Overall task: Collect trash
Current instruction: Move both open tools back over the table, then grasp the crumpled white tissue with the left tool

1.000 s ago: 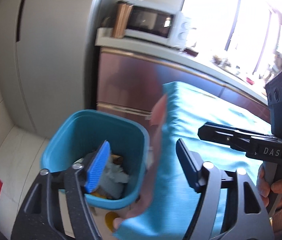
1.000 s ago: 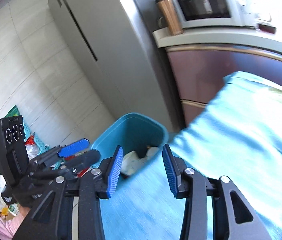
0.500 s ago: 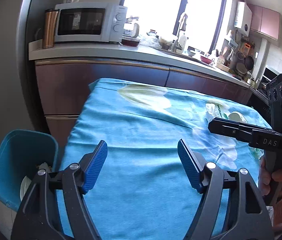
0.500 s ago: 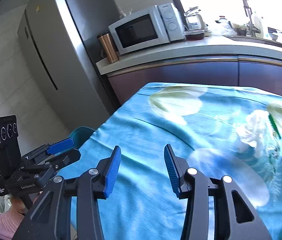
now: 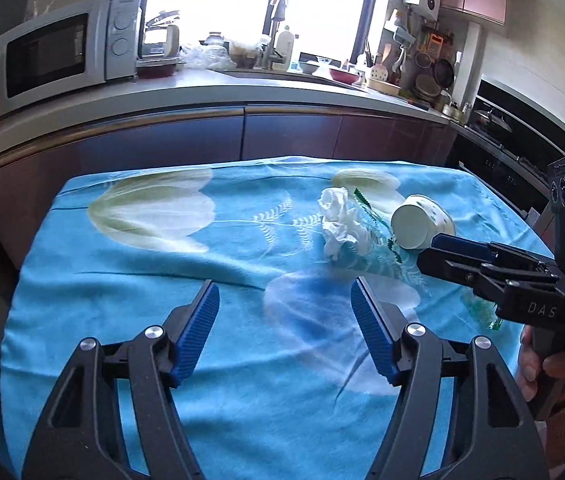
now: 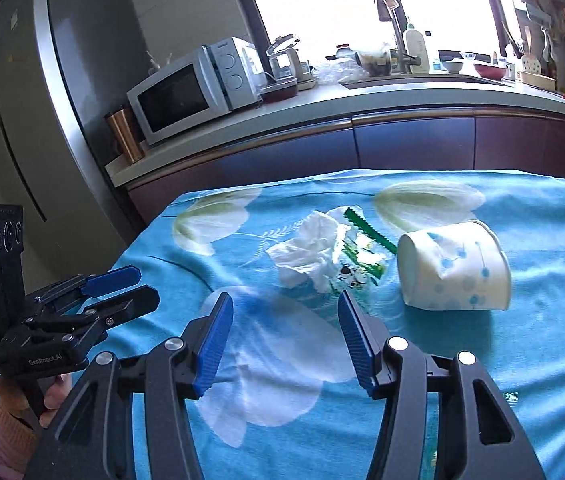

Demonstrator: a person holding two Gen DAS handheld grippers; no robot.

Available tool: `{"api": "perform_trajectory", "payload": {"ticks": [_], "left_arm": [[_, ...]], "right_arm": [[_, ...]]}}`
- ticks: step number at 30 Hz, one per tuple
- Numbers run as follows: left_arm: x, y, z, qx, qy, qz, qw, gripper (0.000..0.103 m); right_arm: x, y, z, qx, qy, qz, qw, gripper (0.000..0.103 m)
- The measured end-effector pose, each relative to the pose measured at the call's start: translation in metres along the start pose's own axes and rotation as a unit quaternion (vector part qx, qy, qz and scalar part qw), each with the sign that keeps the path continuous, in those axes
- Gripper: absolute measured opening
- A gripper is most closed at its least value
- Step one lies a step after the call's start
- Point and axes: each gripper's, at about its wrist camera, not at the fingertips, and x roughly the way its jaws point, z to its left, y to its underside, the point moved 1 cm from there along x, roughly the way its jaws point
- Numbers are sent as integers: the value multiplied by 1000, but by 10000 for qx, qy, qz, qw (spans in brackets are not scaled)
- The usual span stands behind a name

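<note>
Kitchen w/ a table under a blue flower-print cloth (image 5: 130, 320); counter, microwave (image 6: 194, 88) and sink behind.

Nearest: both claws hang over bare cloth at the near edge, nothing between the pads of either. Left gripper (image 5: 284, 332) stands fairly wide, jaws closing a little. Right gripper (image 6: 284, 344) is mid-width, jaws opening.

Further in, mid-table, the trash left to pick up: crumpled white tissue (image 6: 308, 254), touching or half over a clear wrapper w/ green zigzag edge (image 6: 362, 252); just beside those, a paper cup (image 6: 454, 266) w/ blue dots, lying on its side, dented. All three sit ahead and a bit right of the left claw, straight ahead of the right one.

No bin clearly visible now, only a blue sliver at the lower left of the left view; can't tell what it is.

Progress, as a guess: three pieces at least not yet collected, none gripped. Prob. next is a reach for tissue or cup.
</note>
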Motion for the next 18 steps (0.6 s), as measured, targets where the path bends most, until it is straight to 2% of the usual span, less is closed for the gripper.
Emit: {"api": "perform_trajectory", "payload": {"ticks": [8, 14, 17, 18], "left_arm": [[60, -26, -21, 60, 266, 367, 9990, 63], [98, -37, -30, 97, 394, 682, 9968, 54], [116, -40, -28, -16, 579, 881, 9944, 43], [120, -40, -27, -52, 623, 948, 9935, 35]], "right_arm": [[15, -1, -21, 94, 200, 99, 9997, 52], [23, -2, -26, 96, 296, 182, 9994, 52], [25, -1, -28, 111, 287, 213, 9993, 52], [25, -1, -28, 110, 288, 223, 9993, 52]]}}
